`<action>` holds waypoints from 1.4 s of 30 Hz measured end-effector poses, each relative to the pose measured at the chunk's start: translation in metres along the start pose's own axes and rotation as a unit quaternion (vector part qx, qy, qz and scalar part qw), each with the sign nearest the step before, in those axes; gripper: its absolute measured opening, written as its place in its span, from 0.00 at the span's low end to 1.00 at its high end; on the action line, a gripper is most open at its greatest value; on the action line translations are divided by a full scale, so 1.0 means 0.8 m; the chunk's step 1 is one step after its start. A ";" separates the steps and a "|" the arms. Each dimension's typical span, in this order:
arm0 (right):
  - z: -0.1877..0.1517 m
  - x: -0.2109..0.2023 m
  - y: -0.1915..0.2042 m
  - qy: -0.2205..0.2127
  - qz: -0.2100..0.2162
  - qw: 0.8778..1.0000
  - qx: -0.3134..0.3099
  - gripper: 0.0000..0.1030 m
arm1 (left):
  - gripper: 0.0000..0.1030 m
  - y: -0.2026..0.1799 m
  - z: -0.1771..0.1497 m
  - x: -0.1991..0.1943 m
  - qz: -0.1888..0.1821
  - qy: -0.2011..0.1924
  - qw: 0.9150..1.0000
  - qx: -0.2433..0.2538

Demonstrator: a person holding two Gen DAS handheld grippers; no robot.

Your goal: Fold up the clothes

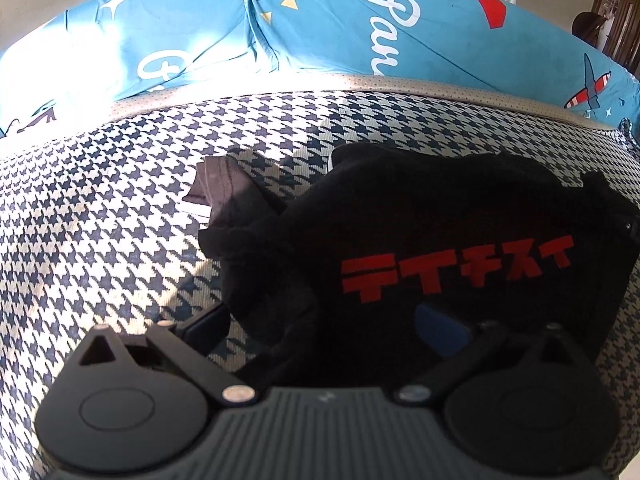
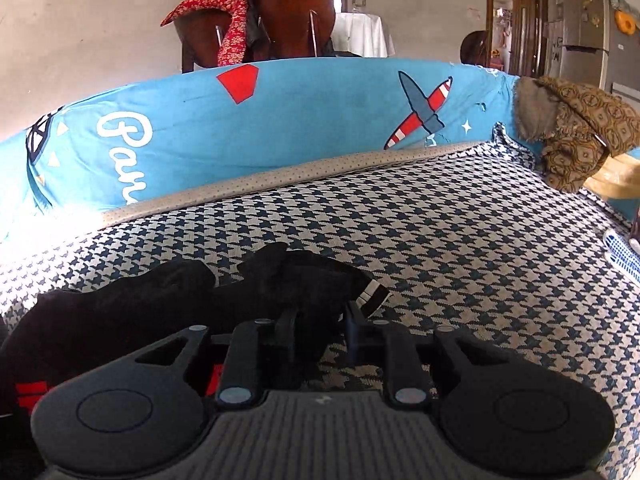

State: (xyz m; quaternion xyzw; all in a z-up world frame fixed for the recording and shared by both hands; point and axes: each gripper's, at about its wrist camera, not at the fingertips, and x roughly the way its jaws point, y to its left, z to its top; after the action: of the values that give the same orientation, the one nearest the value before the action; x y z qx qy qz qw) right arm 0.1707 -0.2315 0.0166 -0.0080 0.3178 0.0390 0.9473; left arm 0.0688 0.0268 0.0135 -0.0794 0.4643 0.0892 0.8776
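Shirt (image 1: pixel 420 240) lies crumpled at centre on the checked cover (image 1: pixel 100 220). My left gripper (image 1: pixel 320 332) stands wide apart over it; my right gripper (image 2: pixel 320 320) pinches its edge.

We lose the left gripper's (image 1: pixel 324 320) fingertips under the black shirt (image 1: pixel 420 220), its grip perhaps loose, shirt's lower edge cut off.
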 end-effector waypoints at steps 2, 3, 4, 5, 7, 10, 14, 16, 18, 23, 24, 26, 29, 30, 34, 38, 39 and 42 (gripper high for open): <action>0.002 -0.005 -0.008 0.003 0.004 1.000 0.018 0.30 | 1.00 -0.003 0.000 0.002 0.002 -0.002 1.000 -0.001; 0.004 -0.007 -0.012 0.004 0.007 1.000 0.026 0.30 | 1.00 -0.002 0.001 0.003 0.002 -0.003 1.000 -0.002; 0.005 -0.010 -0.016 0.004 0.010 0.999 0.033 0.30 | 1.00 0.000 0.001 0.003 0.003 -0.004 1.000 -0.003; 0.006 -0.013 -0.018 0.001 0.010 0.999 0.035 0.30 | 1.00 0.001 0.002 0.004 0.004 -0.005 1.000 -0.005; 0.009 -0.018 -0.021 -0.004 0.010 0.999 0.040 0.30 | 1.00 0.002 0.003 0.005 0.006 -0.005 1.000 -0.007; 0.015 -0.027 -0.029 -0.018 0.000 0.999 0.048 0.30 | 1.00 0.004 0.005 0.007 0.009 -0.006 1.000 -0.010; 0.021 -0.032 -0.044 -0.021 -0.024 0.997 0.064 0.30 | 1.00 0.003 0.005 0.008 0.008 -0.006 1.000 -0.009; 0.021 -0.031 -0.051 -0.017 -0.034 0.997 0.072 0.30 | 1.00 0.002 0.006 0.008 0.008 -0.007 1.000 -0.008; 0.022 -0.031 -0.055 -0.017 -0.027 0.997 0.076 0.31 | 1.00 0.000 0.005 0.009 0.008 -0.007 1.000 -0.006; 0.028 -0.015 -0.049 -0.014 0.008 0.997 0.080 0.43 | 1.00 -0.004 0.003 0.013 0.009 -0.004 1.000 -0.001; 0.030 -0.012 -0.048 -0.014 0.015 0.997 0.080 0.45 | 1.00 -0.004 0.002 0.013 0.010 -0.004 1.000 0.000; 0.032 -0.006 -0.046 -0.013 0.029 0.996 0.082 0.47 | 1.00 -0.005 0.002 0.013 0.010 -0.004 1.000 0.002; 0.037 0.003 -0.043 -0.011 0.050 0.995 0.084 0.47 | 1.00 -0.004 0.002 0.016 0.012 -0.003 1.000 0.000; 0.037 0.008 -0.041 -0.009 0.053 0.995 0.084 0.47 | 1.00 -0.004 0.002 0.016 0.012 -0.002 1.000 0.000; 0.033 0.039 -0.038 0.020 0.038 0.996 0.081 0.46 | 1.00 -0.004 0.001 0.017 0.011 0.001 1.000 0.000; 0.028 0.060 -0.041 0.051 0.037 0.994 0.086 0.11 | 1.00 -0.002 0.001 0.018 0.010 0.004 1.000 -0.001; 0.027 0.060 -0.042 0.051 0.037 0.994 0.089 0.10 | 1.00 -0.002 0.002 0.019 0.010 0.005 1.000 -0.003; 0.031 0.047 -0.041 0.020 0.028 0.996 0.088 0.09 | 1.00 -0.002 0.002 0.020 0.009 0.007 1.000 -0.006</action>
State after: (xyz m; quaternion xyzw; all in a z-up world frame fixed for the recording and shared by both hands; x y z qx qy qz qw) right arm 0.2182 -0.2605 0.0134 0.0832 0.3393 0.0373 0.9362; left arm 0.0795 0.0270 0.0013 -0.0808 0.4702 0.0989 0.8733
